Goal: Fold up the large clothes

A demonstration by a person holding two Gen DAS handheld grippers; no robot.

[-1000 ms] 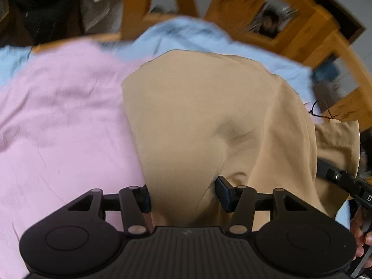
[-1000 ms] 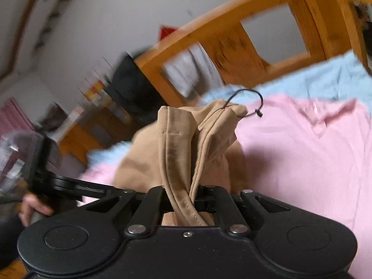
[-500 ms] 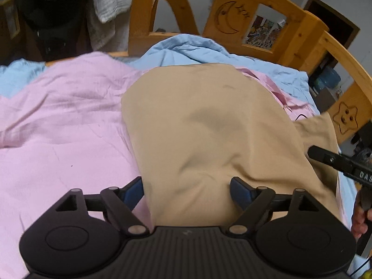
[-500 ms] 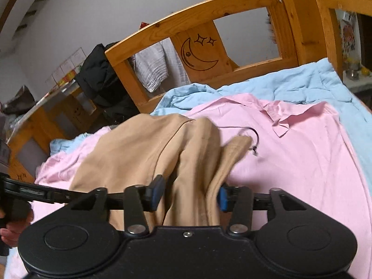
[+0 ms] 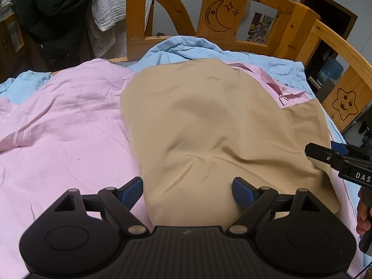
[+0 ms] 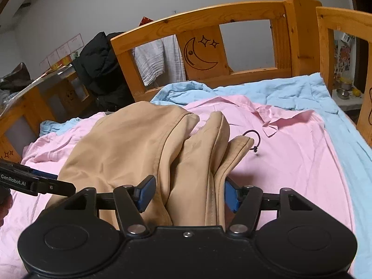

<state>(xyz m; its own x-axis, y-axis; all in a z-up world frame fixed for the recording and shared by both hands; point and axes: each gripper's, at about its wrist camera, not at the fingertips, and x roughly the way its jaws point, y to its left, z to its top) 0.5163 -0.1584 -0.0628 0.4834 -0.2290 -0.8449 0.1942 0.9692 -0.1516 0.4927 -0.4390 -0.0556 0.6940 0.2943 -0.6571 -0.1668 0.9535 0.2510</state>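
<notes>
A tan garment (image 5: pixel 209 125) is laid on a pink shirt (image 5: pixel 65 127), which is spread over a light blue sheet (image 6: pixel 286 90) on a wooden bed. The garment's long axis is seen to run from the grippers toward the headboard (image 5: pixel 223 18) with the carved moon; its far edge is rounded and lies near the pink collar.

In the right wrist view the near end is bunched into upright folds, with a thin black cord loop (image 6: pixel 253 137) just beside them on the pink cloth.

Left gripper (image 5: pixel 187 186): jaws spread wide and opening; the tan cloth lies between the blue pads, not pinched.

Right gripper (image 6: pixel 187 193): jaws opening; the bunched folds stand between the pads, the left pad apart from the cloth; contact at the right pad cannot be told.
</notes>
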